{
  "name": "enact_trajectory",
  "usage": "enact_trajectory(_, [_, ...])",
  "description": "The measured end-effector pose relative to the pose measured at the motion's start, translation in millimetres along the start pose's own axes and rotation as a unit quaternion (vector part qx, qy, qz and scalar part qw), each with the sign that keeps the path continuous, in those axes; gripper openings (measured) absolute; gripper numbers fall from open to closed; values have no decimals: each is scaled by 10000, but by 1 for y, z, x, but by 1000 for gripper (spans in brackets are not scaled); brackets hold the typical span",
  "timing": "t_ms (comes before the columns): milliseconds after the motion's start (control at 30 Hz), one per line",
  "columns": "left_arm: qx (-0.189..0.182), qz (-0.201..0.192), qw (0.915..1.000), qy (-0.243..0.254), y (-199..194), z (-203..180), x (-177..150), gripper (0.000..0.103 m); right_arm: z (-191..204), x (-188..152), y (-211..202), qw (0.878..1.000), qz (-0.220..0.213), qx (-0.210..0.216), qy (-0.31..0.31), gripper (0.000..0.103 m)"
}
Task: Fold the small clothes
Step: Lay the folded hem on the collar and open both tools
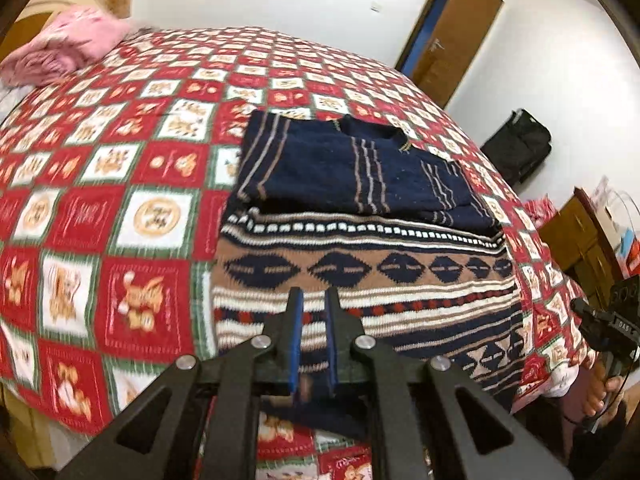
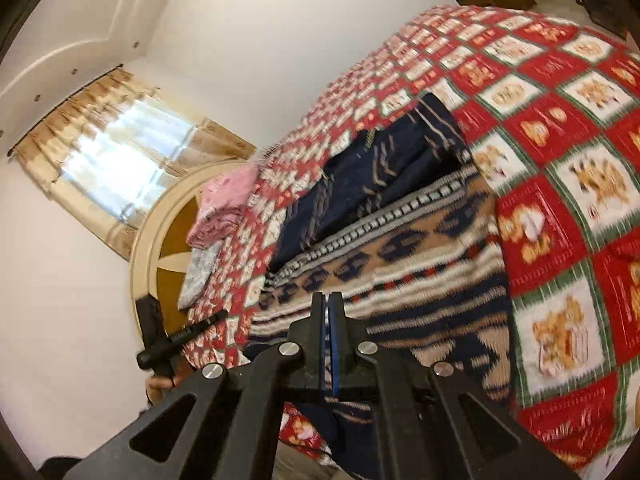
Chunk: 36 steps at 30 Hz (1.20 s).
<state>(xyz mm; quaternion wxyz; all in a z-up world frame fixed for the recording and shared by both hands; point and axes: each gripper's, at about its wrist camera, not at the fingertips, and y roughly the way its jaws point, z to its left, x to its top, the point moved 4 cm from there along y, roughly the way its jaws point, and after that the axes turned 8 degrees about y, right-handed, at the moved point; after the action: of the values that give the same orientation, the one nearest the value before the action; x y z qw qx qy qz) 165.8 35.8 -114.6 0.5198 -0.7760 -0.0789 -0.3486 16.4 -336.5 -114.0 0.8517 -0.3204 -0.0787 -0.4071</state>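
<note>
The sweater [image 1: 360, 280], navy with tan, white and red patterned bands, lies on the bed [image 1: 100, 208] toward its near edge, sleeves folded in over the navy chest, collar at the far end, hem hanging toward me. My left gripper [image 1: 313, 300] is clamped on the hem at the sweater's near left corner; knit shows between the blue pads, which stand a little apart around it. My right gripper [image 2: 328, 304] has its pads pressed nearly together over the hem at the near right corner, with cloth hanging below them. In the left view my right hand [image 1: 600, 380] shows at the far right on its handle; in the right view my left hand [image 2: 160, 384] shows at the lower left. A pink garment [image 1: 68, 44] lies folded at the far left of the bed. A black bag [image 1: 520, 148] sits on the floor, well apart, beside a brown door [image 1: 452, 32].
</note>
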Motion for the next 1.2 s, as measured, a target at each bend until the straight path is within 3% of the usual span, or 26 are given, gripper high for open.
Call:
enact_trajectory(67, [227,-117,9992,323,-5,5,0,15,-2,-13,-1,9990,71,-362,-247,2])
enact_trajectory(133, [410,-170,9956,820,-12,2,-6,29,-8,-30,-4,9984,213,-433,-303,2])
enact_trajectory(200, [696,-244,9846,1585,-14,-6,-19,54,-22,-46,-11,9985,373,-373,-169,2])
enact_trajectory(233, [800,-291,9776,1925,-14,-13,-23,57,-28,-55,-12,9983,449,-361,-69,2])
enact_trajectory(300, [867,-381,9590,2671,-17,-23,-38,60,-39,-68,-11,9975,576,-382,134,2])
enact_trajectory(367, [825,-441,9338,3453,-20,-38,-56,63,-50,-74,-8,9963,686,-413,320,2])
enact_trajectory(467, [758,-587,8852,4553,-21,-64,-78,72,-51,-74,-8,9960,658,-346,494,2])
enact_trajectory(500, [721,-605,8604,5009,-17,-73,-86,77,-50,-72,-7,9962,636,-322,492,2])
enact_trajectory(533, [633,-541,8445,5290,-11,-79,-92,78,-47,-70,-8,9966,612,-312,464,2])
enact_trajectory(567, [496,-394,8350,5465,-4,-83,-95,78,-43,-68,-9,9969,592,-305,425,3])
enact_trajectory(633, [320,-67,8254,5636,10,-88,-95,78,-40,-67,-11,9972,562,-299,396,3])
enact_trajectory(733, [437,283,8134,5794,39,-89,-92,78,-41,-67,-15,9972,524,-310,423,3])
enact_trajectory(767, [464,415,8137,5779,47,-88,-90,78,-44,-67,-17,9972,511,-330,435,3])
enact_trajectory(833, [103,539,8309,5537,51,-91,-83,64,-50,-66,-22,9969,447,-392,524,3])
enact_trajectory(900, [-252,679,8521,5183,50,-94,-77,22,-57,-64,-27,9963,343,-469,628,3])
enact_trajectory(933, [-241,695,8595,5058,50,-93,-75,16,-61,-62,-29,9962,304,-496,654,3])
enact_trajectory(1067, [-266,620,8898,4514,47,-95,-72,9,-77,-60,-35,9941,166,-712,801,3])
enact_trajectory(1100, [-430,488,9038,4229,40,-95,-66,9,-80,-60,-36,9936,141,-832,753,3])
enact_trajectory(1200, [-792,165,9299,3588,22,-91,-49,9,-85,-59,-39,9924,124,-1010,694,3])
